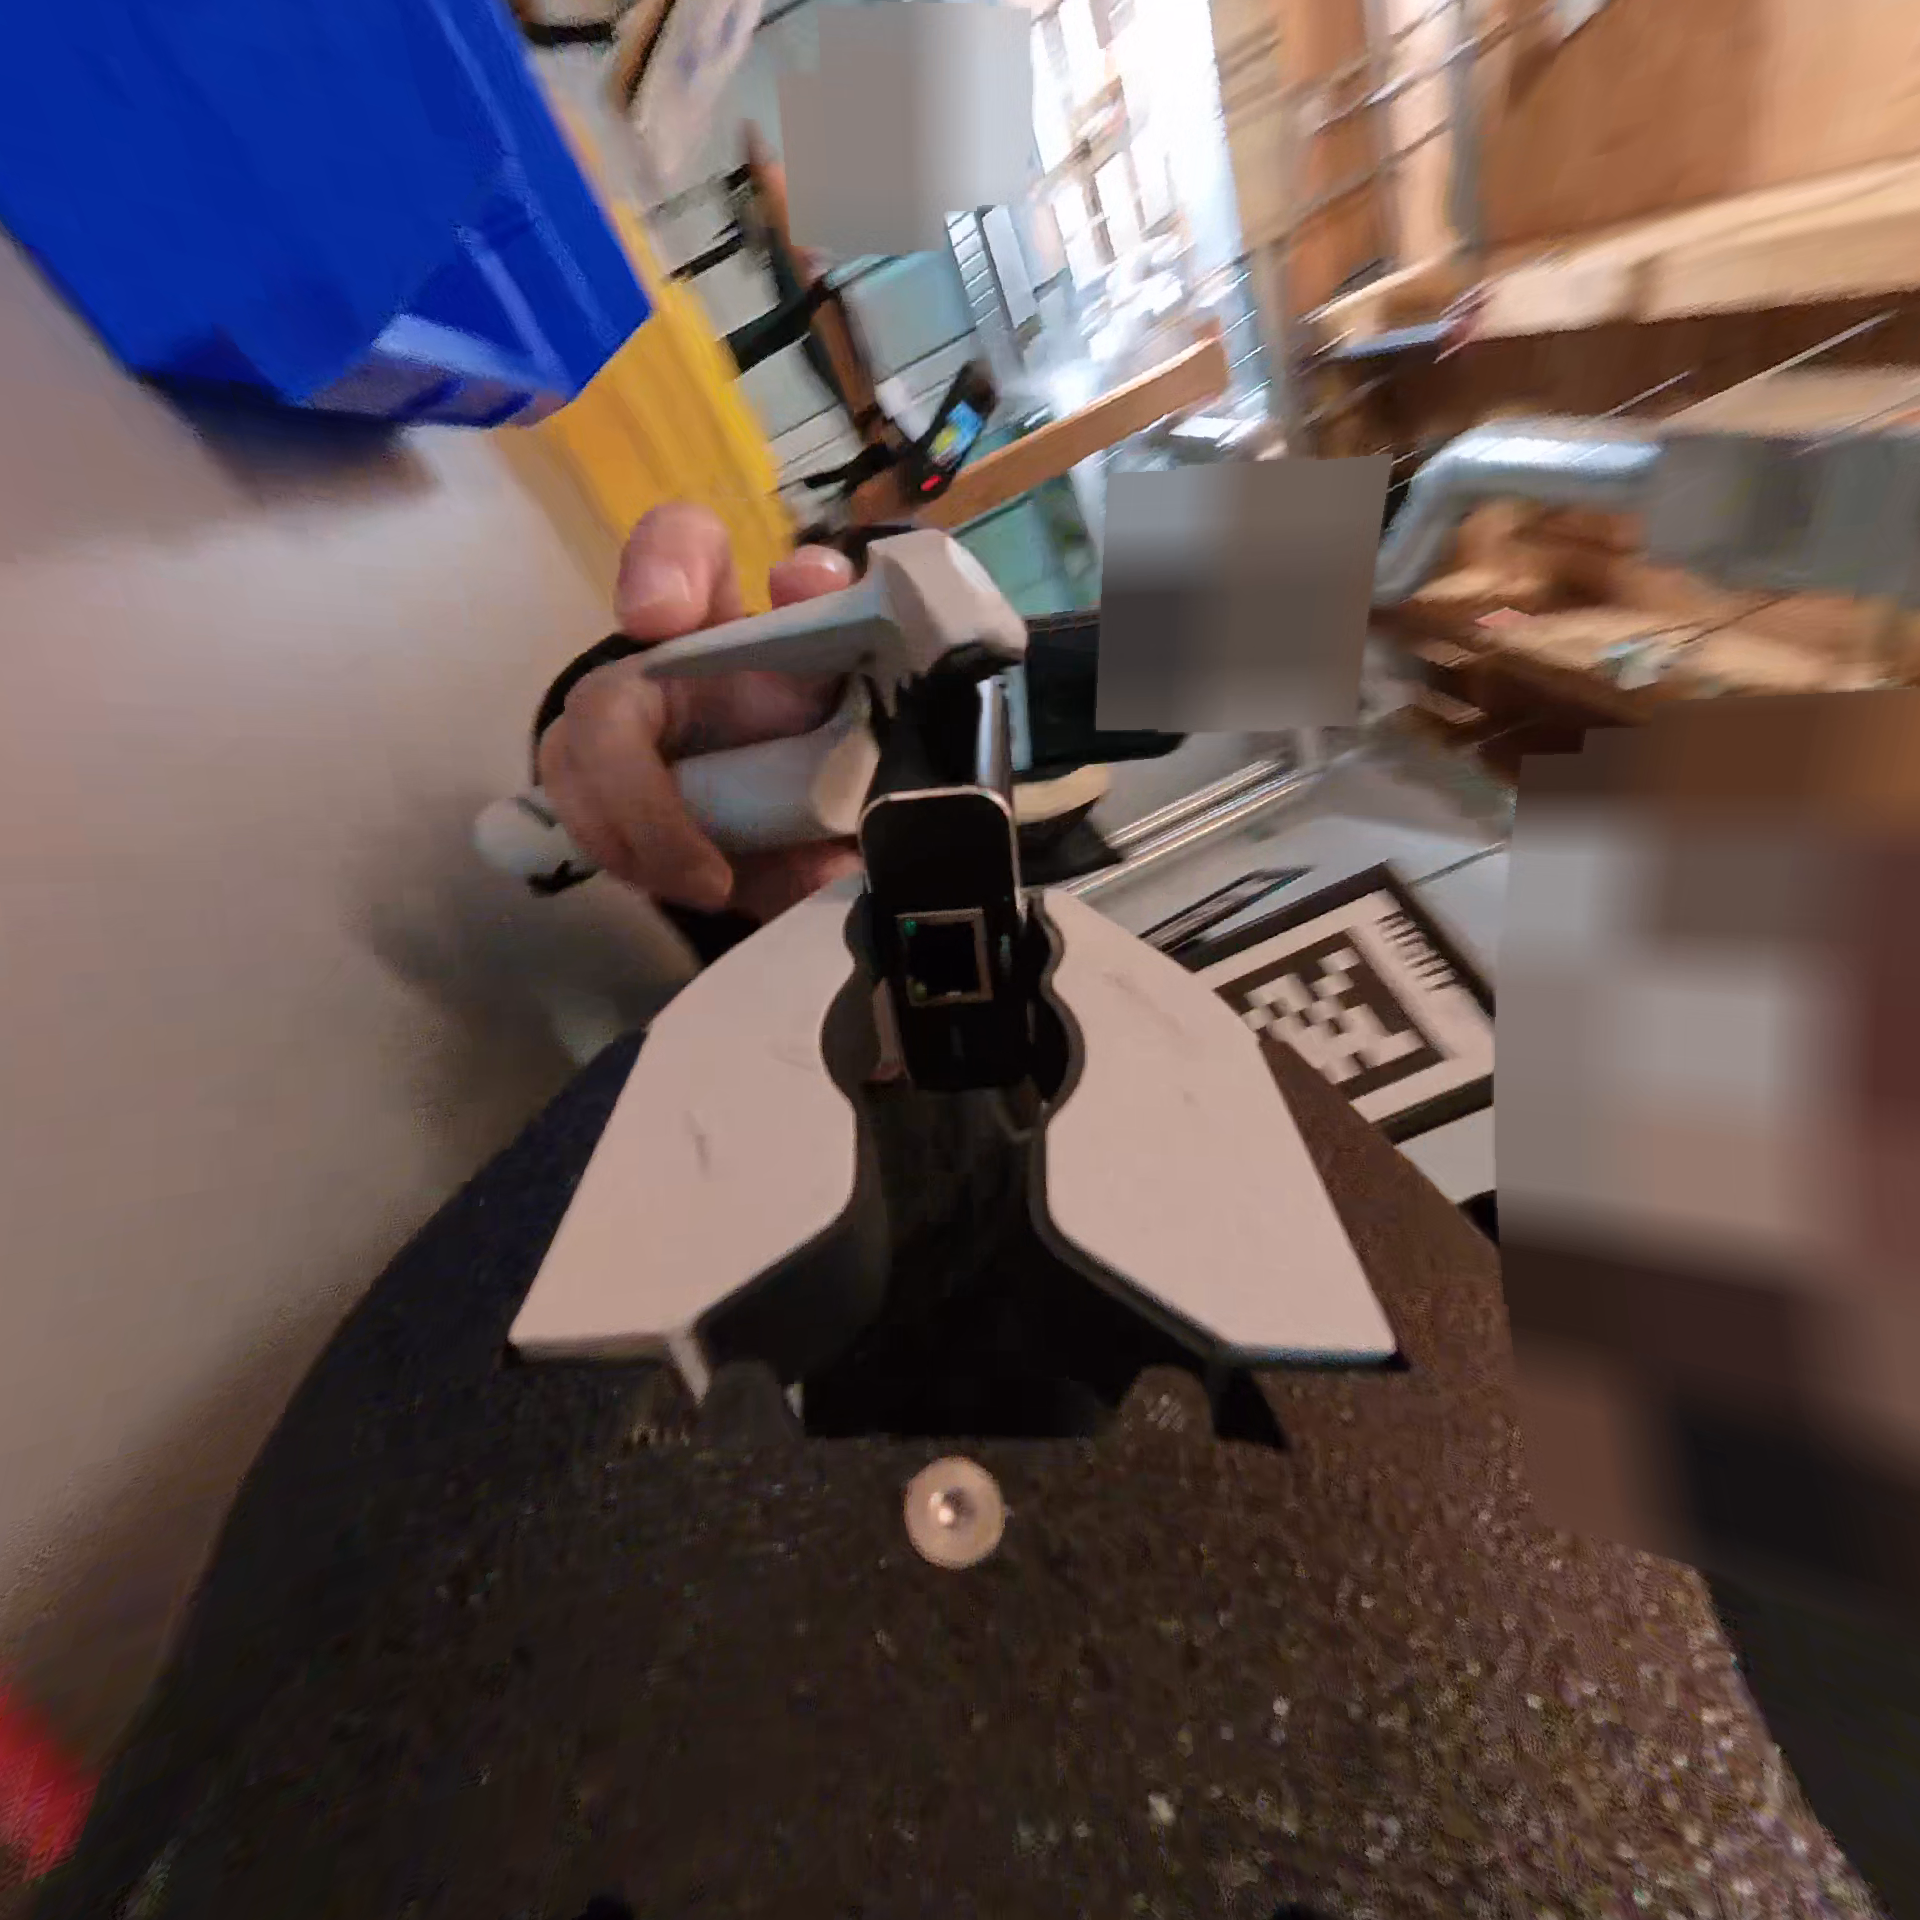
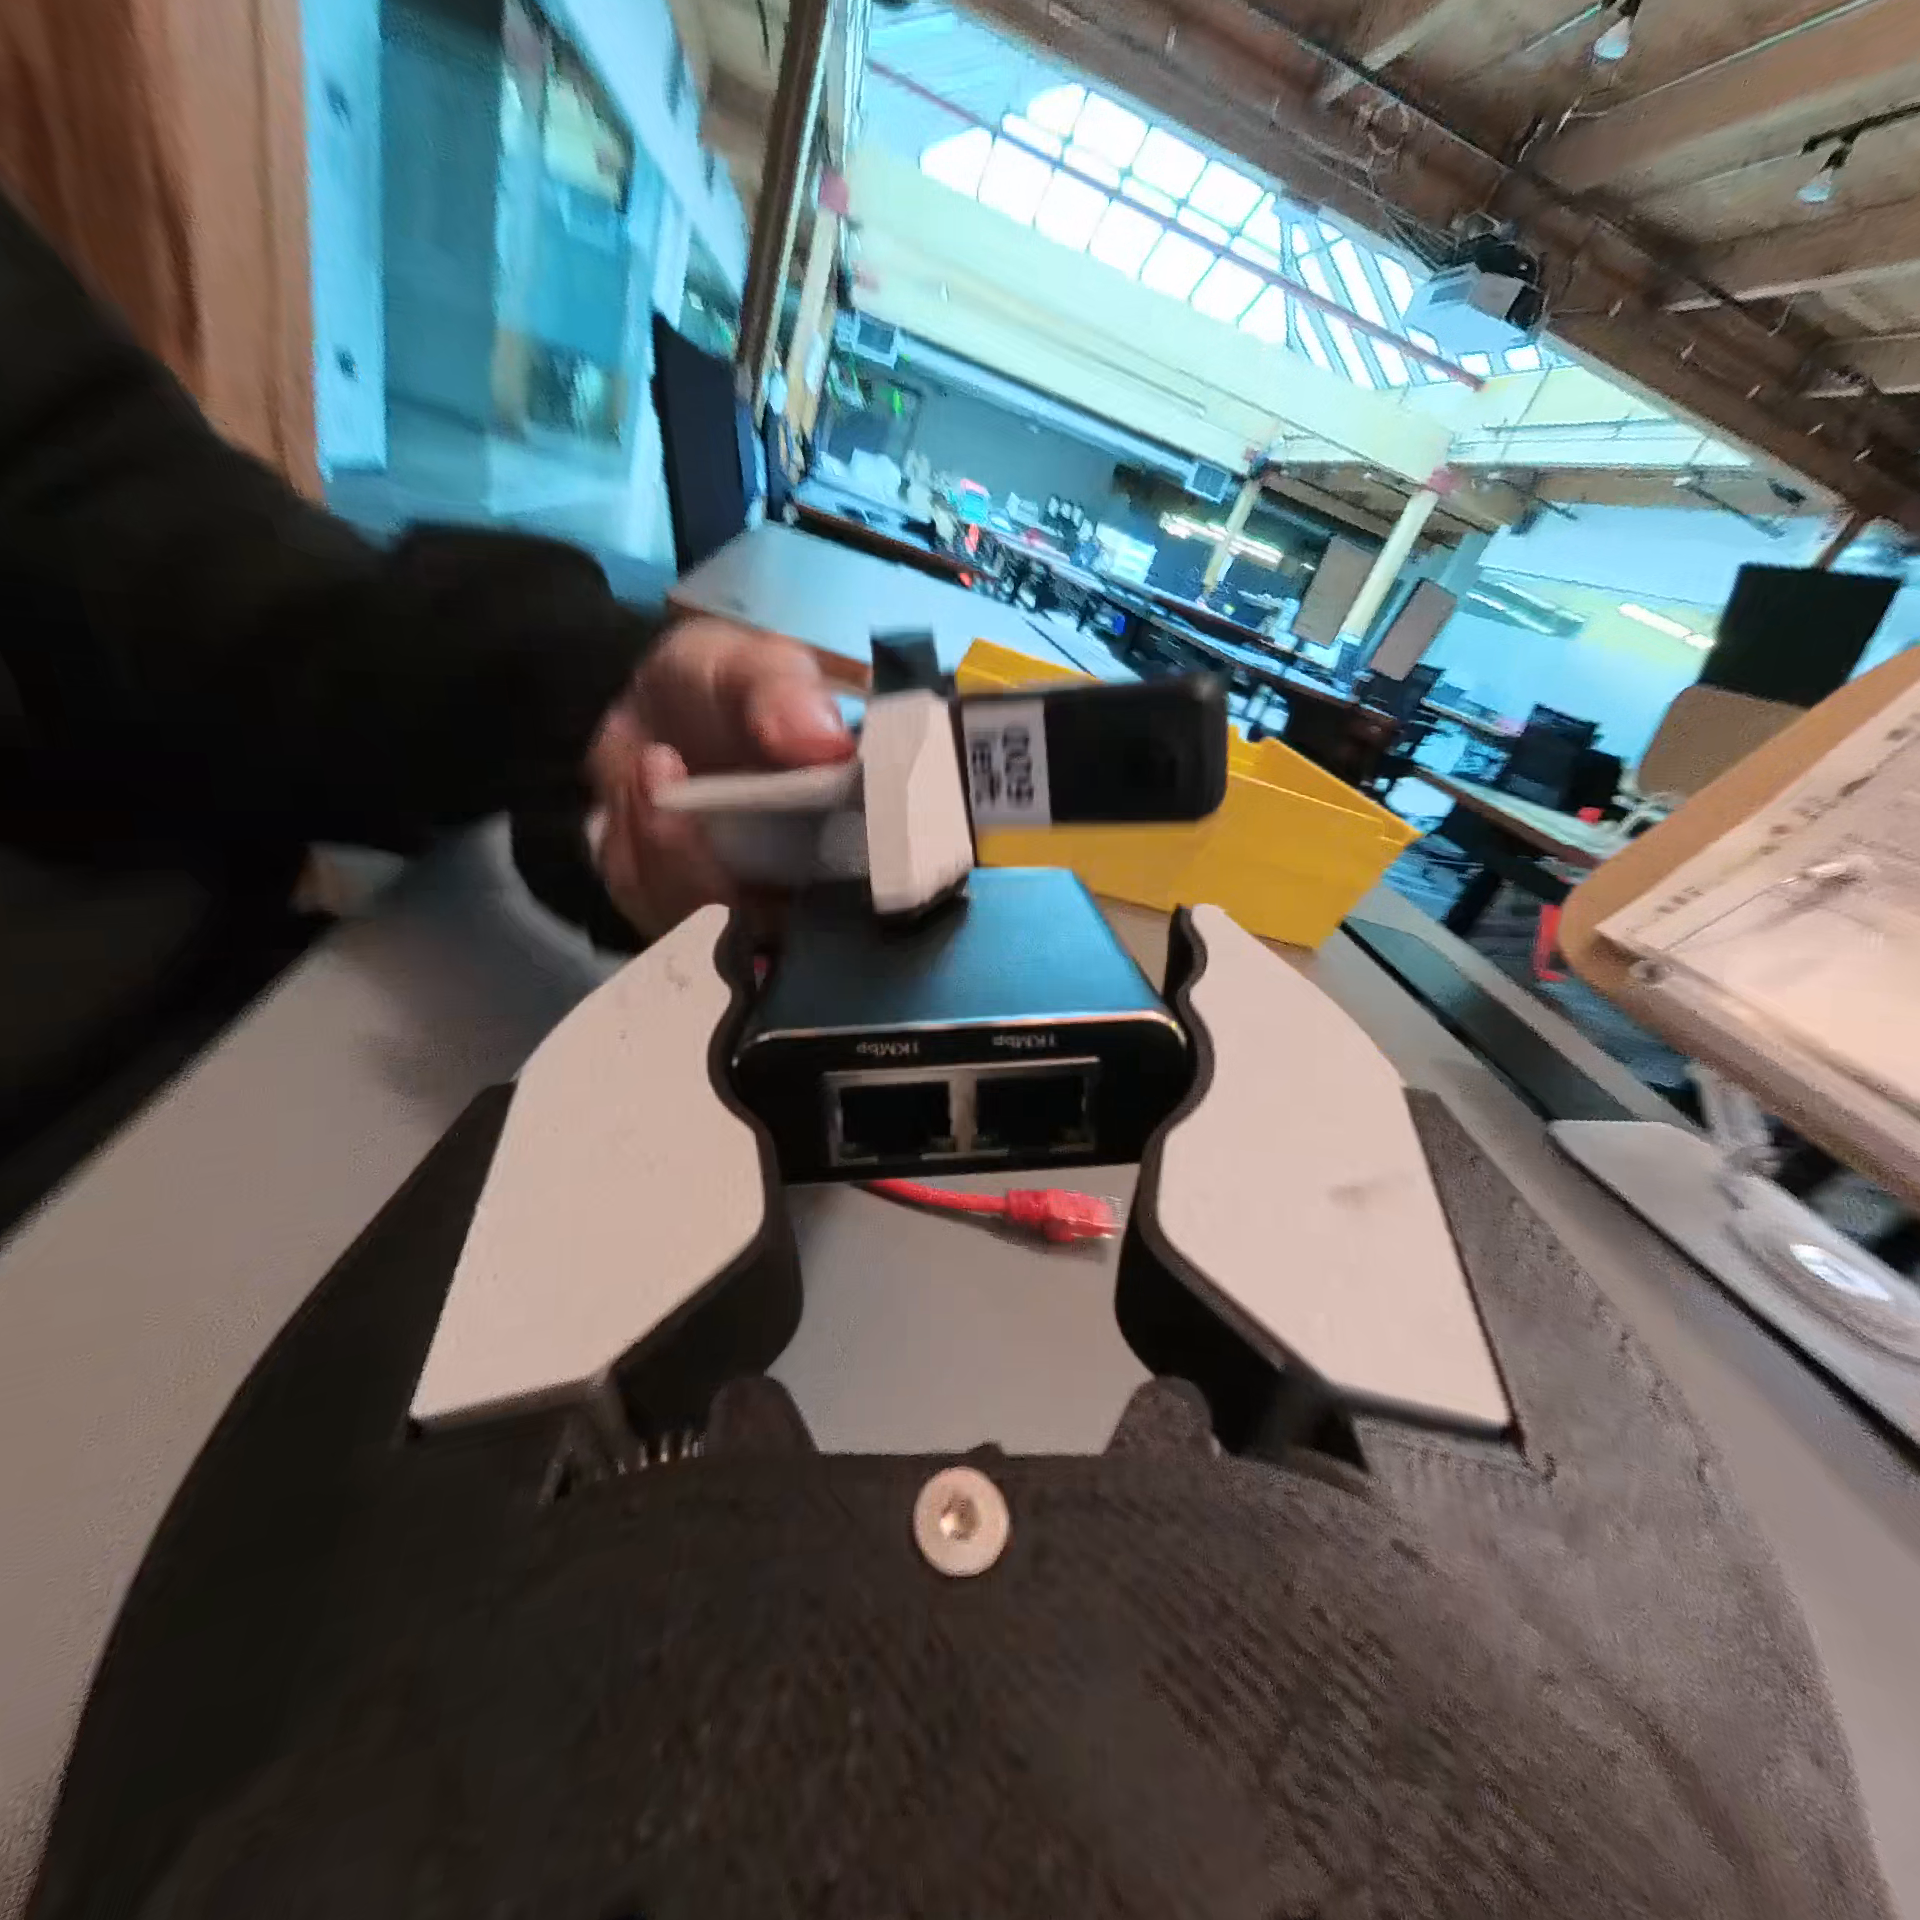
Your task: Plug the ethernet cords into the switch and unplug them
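Observation:
The black switch (image 2: pixel 956 997) is held off the grey table (image 2: pixel 260 1091) between both grippers. My right gripper (image 2: pixel 956 935) is shut on its sides at the end with two empty ports facing the camera. My left gripper (image 1: pixel 940 935) is shut on the thin faces of the opposite end of the switch (image 1: pixel 935 862), where one empty port faces the camera. Each view shows the other gripper beyond the switch, held by a hand (image 1: pixel 623 769). A red ethernet cord (image 2: pixel 1049 1210) lies unplugged on the table under the switch.
A yellow bin (image 2: pixel 1247 831) stands behind the switch. A blue bin (image 1: pixel 260 177) and a yellow bin (image 1: pixel 665 436) are at the left. A black-and-white marker sheet (image 1: pixel 1340 1018) lies on the table. A wooden board with papers (image 2: pixel 1766 883) leans at the right.

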The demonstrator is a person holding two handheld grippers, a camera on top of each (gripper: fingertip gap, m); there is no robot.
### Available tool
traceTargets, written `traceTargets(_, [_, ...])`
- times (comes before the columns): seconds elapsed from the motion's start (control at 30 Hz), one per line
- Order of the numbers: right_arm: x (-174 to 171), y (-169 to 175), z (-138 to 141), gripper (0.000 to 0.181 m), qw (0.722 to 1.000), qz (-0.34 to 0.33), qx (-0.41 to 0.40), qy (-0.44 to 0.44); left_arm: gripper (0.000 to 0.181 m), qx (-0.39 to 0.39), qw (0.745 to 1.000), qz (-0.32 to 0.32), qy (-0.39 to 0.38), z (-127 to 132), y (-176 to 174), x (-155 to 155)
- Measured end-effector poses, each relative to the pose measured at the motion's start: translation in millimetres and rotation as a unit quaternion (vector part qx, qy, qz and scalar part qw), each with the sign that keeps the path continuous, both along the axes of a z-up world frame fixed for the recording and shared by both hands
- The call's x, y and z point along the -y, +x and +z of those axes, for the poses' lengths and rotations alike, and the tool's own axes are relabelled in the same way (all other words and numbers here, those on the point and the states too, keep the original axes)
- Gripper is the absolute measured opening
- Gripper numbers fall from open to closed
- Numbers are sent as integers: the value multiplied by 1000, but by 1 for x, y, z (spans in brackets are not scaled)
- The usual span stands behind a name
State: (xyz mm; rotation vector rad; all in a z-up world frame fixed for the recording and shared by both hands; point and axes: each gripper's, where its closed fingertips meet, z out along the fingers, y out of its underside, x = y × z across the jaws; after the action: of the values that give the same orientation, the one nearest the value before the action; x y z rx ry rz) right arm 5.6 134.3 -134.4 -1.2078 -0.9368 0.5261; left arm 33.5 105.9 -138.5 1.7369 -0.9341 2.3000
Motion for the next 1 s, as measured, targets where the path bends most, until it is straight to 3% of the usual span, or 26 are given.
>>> traceTargets(0.13, [-10, -10, -3, 75, 999, -27, 14, 24, 24, -78, 992, 6, 94, -3, -14, -10])
traceTargets(0.3, [-13, -12, -1, 75, 997, -55, 28, 37, 24, -107, 983, 13, 147, 2, -18, -14])
traceTargets(0.43, [-10, -13, 11, 75, 997, -52, -3, 51, 24, -100, 985, 11, 142, 11, -18, -11])
traceTargets(1.0, [-13, -10, 11, 79, 994, -95, 3, 54, 24, -90, 987, 26, 130, 19, -14, -10])
